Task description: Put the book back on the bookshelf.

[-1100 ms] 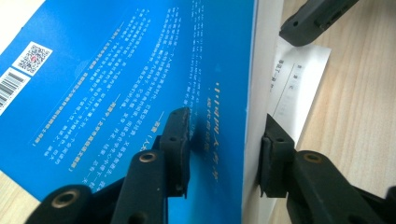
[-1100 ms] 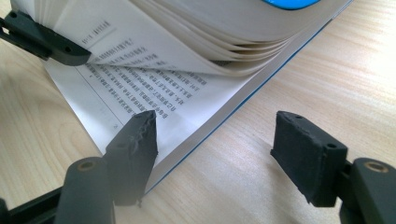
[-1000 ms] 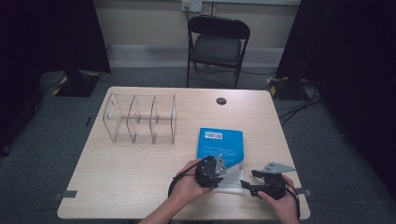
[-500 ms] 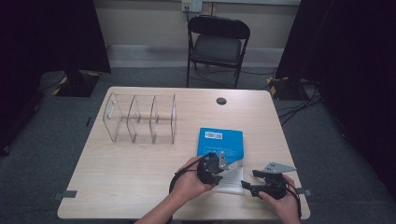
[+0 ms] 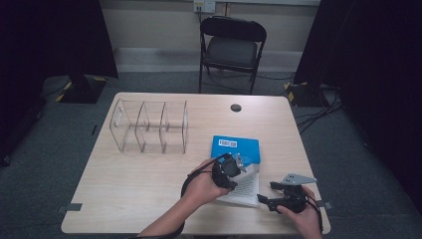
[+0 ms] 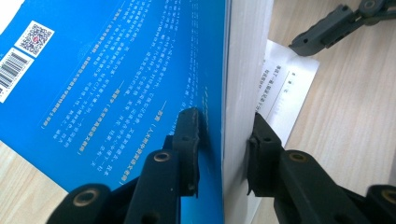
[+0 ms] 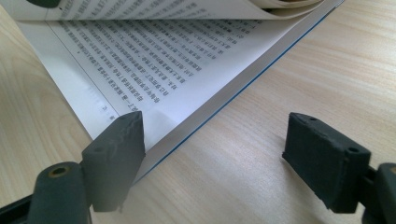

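A blue-covered book (image 5: pixel 239 148) lies near the table's front right, partly opened. My left gripper (image 5: pixel 238 167) is shut on its blue cover and a thick block of pages (image 6: pixel 116 70), holding that part raised off the lower pages; its jaws (image 6: pixel 224 126) have just been closing on it. My right gripper (image 5: pixel 262 200) stands open at the book's near right corner. Its jaws have just been opening. One fingertip (image 7: pixel 116 140) sits over the corner of the exposed printed page (image 7: pixel 140 60), the other over bare wood, with the book's edge between them unpressed.
A clear acrylic divider rack (image 5: pixel 149 127) stands left of the book at mid-table. A small black disc (image 5: pixel 236 107) lies near the far edge. A black folding chair (image 5: pixel 231 50) stands beyond the table (image 5: pixel 124 199). Bare wood stretches across the front left.
My left gripper has risen slightly and moved away from the person with the cover and pages in it, opening the book wider. The right hand has stayed put.
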`<state>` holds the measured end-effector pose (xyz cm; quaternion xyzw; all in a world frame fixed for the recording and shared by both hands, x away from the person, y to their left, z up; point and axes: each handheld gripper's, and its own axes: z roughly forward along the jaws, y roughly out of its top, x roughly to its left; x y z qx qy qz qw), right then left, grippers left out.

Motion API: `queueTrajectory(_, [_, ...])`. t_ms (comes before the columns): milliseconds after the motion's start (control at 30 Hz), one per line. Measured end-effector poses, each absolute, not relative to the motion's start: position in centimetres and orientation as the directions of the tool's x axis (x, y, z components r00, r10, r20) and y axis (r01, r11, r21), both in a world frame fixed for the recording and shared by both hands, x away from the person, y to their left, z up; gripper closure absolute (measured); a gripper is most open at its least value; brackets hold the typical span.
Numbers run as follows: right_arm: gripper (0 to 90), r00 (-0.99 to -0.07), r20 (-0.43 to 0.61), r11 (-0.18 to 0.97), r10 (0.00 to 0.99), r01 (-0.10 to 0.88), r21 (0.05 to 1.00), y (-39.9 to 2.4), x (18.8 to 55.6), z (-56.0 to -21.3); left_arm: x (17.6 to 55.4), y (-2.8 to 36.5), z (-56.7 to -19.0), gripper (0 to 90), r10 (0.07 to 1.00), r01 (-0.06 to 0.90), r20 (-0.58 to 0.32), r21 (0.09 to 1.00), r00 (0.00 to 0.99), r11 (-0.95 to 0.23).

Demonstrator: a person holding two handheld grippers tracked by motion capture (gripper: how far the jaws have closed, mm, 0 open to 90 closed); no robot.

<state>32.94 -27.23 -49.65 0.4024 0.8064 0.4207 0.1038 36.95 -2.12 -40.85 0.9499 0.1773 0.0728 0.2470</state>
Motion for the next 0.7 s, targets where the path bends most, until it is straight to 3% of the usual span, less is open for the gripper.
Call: queueTrajectory(700, [14.8,-0.691,0.035,0.45,0.722,0.507,0.736,-27.5,32.6,-49.8,38.3,-2.0,-38.1,72.7,0.404,0.351,0.014,0.472,0.914,-0.809])
